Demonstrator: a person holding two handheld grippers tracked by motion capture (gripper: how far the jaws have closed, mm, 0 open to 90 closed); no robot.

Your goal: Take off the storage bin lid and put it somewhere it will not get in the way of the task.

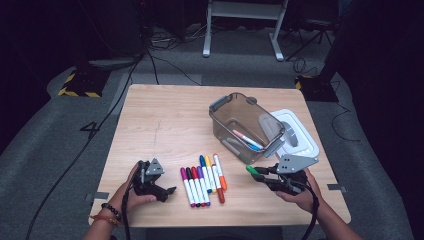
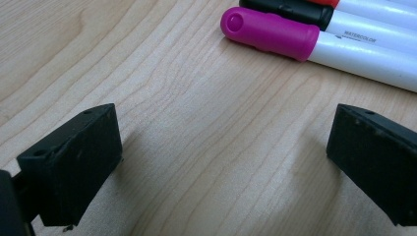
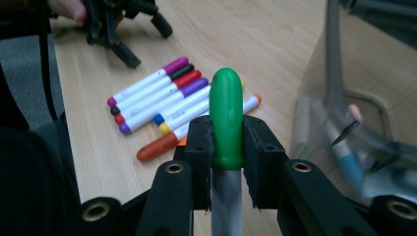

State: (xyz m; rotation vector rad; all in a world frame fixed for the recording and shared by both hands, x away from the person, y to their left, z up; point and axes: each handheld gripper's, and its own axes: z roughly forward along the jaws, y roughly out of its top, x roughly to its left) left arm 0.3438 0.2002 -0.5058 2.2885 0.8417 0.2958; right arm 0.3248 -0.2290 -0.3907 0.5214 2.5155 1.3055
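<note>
A: Right gripper [image 3: 227,147], jaws clamped on the green marker [image 3: 226,115], held above the table [image 1: 165,125] just short of the clear bin [image 1: 245,127].

B: Left gripper [image 2: 221,162], jaws wide and empty, beside the marker row [image 1: 202,180]. Ideally, carry the marker over the bin's rim, tip down, then release.

Black tongs [image 1: 167,192], grey 3-corner plates, blk cables; beaded bracelets [image 1: 107,213].
</note>
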